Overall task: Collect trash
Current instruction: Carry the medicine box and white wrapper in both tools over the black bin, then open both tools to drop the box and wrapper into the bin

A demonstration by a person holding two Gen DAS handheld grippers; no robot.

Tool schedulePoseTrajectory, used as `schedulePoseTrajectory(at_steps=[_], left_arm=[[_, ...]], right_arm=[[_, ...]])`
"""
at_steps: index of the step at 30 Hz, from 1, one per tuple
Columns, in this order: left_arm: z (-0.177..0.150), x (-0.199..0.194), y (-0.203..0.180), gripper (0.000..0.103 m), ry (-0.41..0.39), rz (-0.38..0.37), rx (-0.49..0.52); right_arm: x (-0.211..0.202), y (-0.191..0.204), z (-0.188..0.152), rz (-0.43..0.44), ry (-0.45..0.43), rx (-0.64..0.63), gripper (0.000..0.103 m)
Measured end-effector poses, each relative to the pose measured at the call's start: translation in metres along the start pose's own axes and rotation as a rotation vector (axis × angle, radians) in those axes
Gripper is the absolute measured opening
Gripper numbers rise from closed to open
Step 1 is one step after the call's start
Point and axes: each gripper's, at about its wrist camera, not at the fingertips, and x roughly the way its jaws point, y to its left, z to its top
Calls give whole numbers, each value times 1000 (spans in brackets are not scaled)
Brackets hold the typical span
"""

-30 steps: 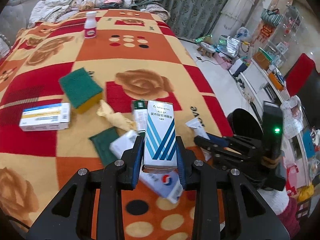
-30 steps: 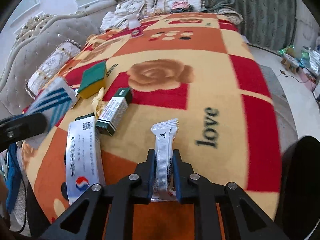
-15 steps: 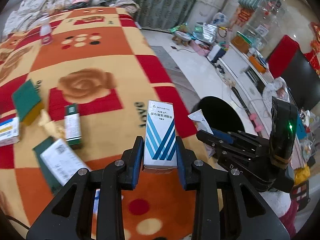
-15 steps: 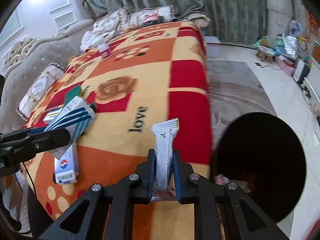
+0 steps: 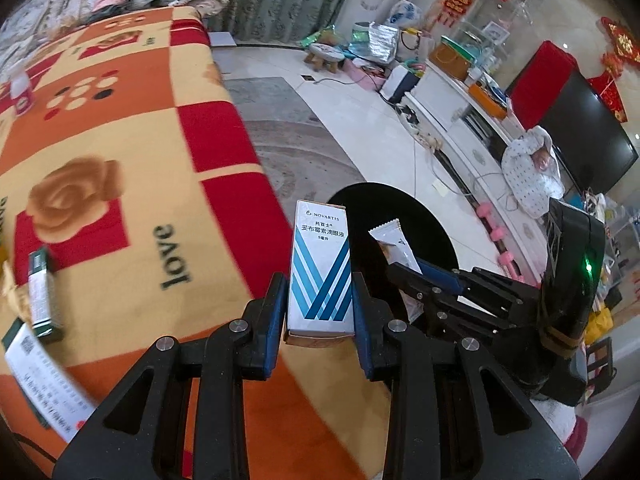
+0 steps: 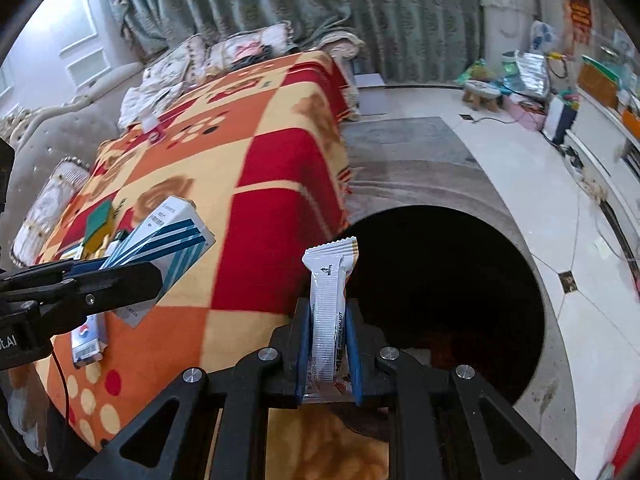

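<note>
My left gripper (image 5: 319, 312) is shut on a white carton with blue stripes (image 5: 320, 268), held upright over the bed's right edge; the carton also shows in the right wrist view (image 6: 168, 236). My right gripper (image 6: 329, 344) is shut on a white snack wrapper (image 6: 329, 304), held upright at the rim of a round black trash bin (image 6: 452, 292) on the floor. In the left wrist view the wrapper (image 5: 396, 246) and the bin (image 5: 400, 220) lie just right of the carton.
The bed's patterned blanket (image 5: 120, 152) holds a green-ended box (image 5: 42, 296), a printed white packet (image 5: 44, 384) and a small white bottle (image 5: 20, 90). A green sponge (image 6: 98, 226) and a blue-and-white box (image 6: 88, 340) lie on it. Floor clutter and a TV stand (image 5: 460, 120) are to the right.
Both grippers have swung right, off the blanket toward the floor, each still holding its item. The black bin now fills more of both views, below the wrapper.
</note>
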Motion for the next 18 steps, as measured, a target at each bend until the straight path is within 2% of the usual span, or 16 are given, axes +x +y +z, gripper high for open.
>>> schedulePoseTrajectory(at_steps=[9,18], left_arm=[[9,31,-20,29,37,-34,20],[14,46,-29,30,47,-75,15]], right_arm=[[1,-36,-4,-31,7,63,16],[3,-55,-3,-40,3,102,16]])
